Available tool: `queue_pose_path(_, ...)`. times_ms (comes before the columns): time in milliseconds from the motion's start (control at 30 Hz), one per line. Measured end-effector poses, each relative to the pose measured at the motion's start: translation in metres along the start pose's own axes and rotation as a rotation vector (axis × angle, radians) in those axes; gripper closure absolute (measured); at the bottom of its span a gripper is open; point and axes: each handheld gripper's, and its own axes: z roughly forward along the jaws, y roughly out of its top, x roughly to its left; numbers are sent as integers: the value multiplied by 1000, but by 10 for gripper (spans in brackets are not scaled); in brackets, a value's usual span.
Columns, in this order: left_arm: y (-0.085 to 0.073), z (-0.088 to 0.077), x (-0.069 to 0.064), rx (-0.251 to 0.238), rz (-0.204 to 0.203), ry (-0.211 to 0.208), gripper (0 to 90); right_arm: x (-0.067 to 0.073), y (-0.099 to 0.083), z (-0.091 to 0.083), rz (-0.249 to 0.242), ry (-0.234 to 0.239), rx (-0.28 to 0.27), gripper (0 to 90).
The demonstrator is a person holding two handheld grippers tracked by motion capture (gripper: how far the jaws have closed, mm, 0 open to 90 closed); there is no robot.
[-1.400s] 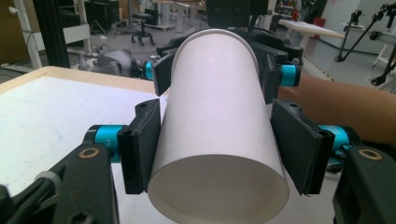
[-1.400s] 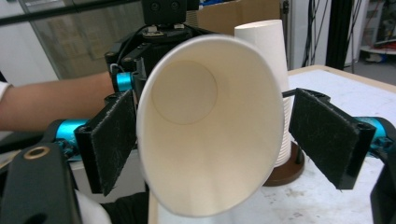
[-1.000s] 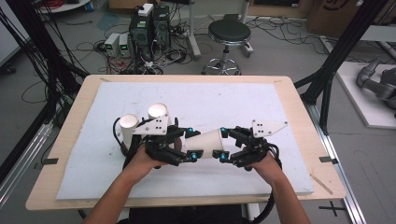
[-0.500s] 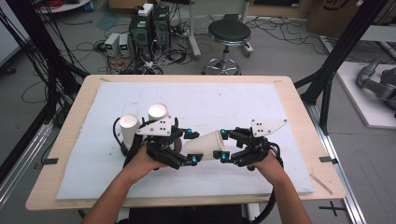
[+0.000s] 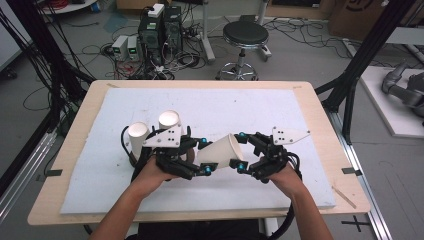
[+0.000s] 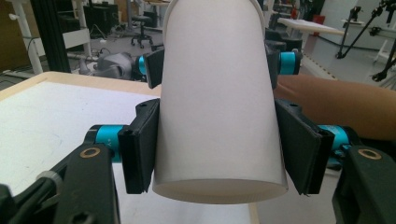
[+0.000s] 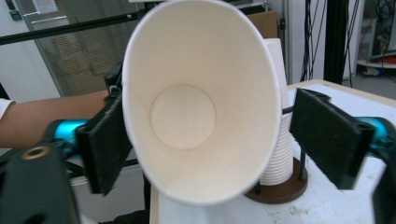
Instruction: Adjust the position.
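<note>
Between grippers, plain unprinted paper cup [image 5: 220, 151]

The right gripper [image 5: 240, 151] has just been opening its jaws around the mouth of the paper cup [image 5: 220, 151]. In the right gripper view one pad [image 7: 330, 135] stands clear of the cup's rim [image 7: 275, 107] at 3 o'clock, with a gap between them, while the other pad [image 7: 108, 140] lies against the rim at 9 o'clock. The left gripper [image 6: 219, 154] loosened for a moment and is now clamped again on the cup's narrow end.
</note>
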Motion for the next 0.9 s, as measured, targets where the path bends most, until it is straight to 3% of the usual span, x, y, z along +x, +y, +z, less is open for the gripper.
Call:
queue_pose_path(33, -1, 0, 0, 2, -1, -1, 358, 0, 0, 0, -6, 17, -4, 292)
queue_pose_path(200, -3, 2, 0, 6, -10, -3, 364, 1, 2, -2, -21, 31, 3, 330)
queue_pose_path(333, -4, 3, 0, 9, 6, 12, 350, 0, 3, -2, -29, 37, 23, 346)
queue_pose_path(467, -4, 5, 1, 32, -31, 33, 263, 0, 5, -2, -39, 27, 49, 351)
queue_pose_path(567, -5, 8, -1, 55, -25, 21, 271, 1, 5, -1, -47, 20, 71, 353)
queue_pose_path(667, -7, 10, -2, 82, 0, 15, 349, 2, 6, 0, -47, 30, 78, 354)
queue_pose_path(800, -6, 10, -3, 82, 19, 6, 360, 2, 5, 0, -29, 37, 66, 298)
queue_pose_path(900, -4, 8, -3, 49, 12, 1, 360, 4, 4, 2, -23, 11, 40, 183)
